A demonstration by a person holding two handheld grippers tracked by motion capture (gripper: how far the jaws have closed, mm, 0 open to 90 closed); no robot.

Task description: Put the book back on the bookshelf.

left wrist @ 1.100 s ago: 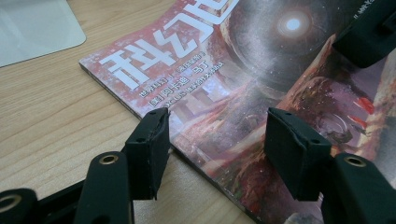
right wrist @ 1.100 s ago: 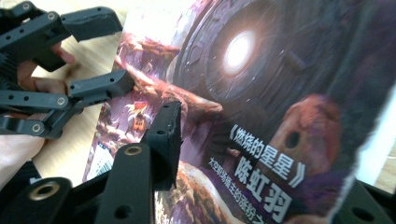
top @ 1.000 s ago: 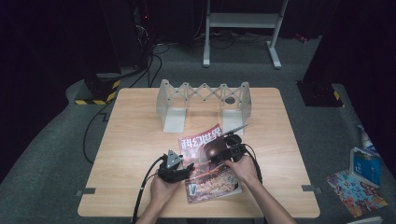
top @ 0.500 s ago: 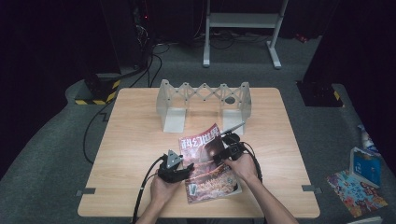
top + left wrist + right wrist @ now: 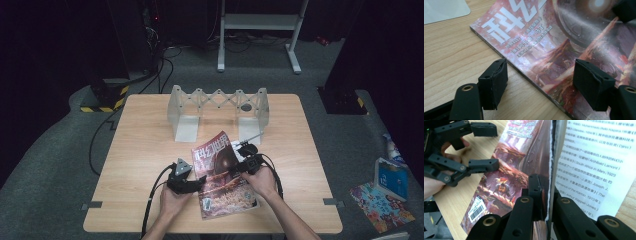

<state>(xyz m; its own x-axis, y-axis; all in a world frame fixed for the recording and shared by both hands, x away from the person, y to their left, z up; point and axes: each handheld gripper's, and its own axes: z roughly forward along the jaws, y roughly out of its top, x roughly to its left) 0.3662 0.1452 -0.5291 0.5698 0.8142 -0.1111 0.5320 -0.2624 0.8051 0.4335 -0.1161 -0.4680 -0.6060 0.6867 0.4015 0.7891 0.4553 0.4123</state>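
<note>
So the right gripper (image 5: 544, 202) has just clamped down on the magazine (image 5: 225, 175) cover's edge, lifting it off the page. Magazine's near the tabletop's front edge. Left gripper (image 5: 539, 82) just spread wider, straddling the spine, pinching nothing.

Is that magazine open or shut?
Starting to open: the right hand-held gripper pinches the magazine cover, lifting it off a printed page.

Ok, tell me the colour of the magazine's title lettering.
White, on the reddish magazine cover; clearest in the left gripper view.
</note>
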